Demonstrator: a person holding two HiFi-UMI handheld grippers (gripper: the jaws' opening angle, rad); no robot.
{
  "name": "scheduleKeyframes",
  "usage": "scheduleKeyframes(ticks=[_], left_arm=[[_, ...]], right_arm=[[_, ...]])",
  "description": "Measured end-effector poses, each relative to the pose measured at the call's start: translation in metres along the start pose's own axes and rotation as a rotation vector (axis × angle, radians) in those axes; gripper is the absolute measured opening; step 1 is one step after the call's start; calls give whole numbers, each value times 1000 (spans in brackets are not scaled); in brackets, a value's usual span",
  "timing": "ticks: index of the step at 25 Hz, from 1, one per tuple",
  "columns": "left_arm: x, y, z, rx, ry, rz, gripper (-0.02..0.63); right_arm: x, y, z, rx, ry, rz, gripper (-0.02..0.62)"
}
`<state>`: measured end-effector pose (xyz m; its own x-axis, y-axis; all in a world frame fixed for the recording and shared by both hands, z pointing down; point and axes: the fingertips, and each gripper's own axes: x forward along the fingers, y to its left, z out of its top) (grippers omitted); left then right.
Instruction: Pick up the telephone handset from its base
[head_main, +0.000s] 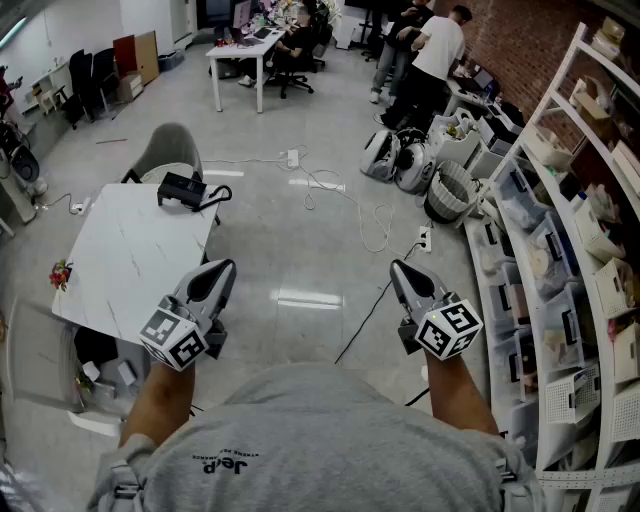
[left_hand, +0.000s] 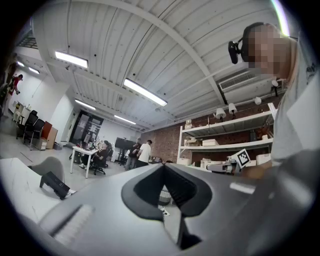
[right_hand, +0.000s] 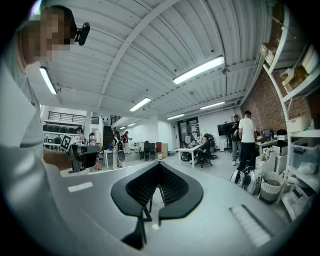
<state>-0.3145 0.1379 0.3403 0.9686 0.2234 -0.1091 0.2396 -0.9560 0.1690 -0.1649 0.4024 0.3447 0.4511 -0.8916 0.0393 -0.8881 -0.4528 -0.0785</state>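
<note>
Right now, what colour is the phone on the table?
Black phone, best in head view.

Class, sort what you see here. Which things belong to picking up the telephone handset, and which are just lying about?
Belong to the job:
- telephone, on the far end of the white table
- left gripper and right gripper, both shut and empty

Just lying about:
- grey chair
- red flowers
- floor cables
- white basket
- shelves

The person is wearing a grey short-sleeved T-shirt (head_main: 320, 430) with dark lettering on the chest. The left gripper (head_main: 222, 270) and right gripper (head_main: 400, 270) are showing smooth grey shells, black-lined jaws, and white cubes (head_main: 175, 338) printed with black square markers.
</note>
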Motion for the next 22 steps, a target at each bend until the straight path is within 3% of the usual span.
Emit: scheduleKeyframes(ticks=[22], left_arm=[[24, -14, 1, 27, 4, -1, 52]], right_arm=[[-4, -29, 8, -33, -18, -13, 6]])
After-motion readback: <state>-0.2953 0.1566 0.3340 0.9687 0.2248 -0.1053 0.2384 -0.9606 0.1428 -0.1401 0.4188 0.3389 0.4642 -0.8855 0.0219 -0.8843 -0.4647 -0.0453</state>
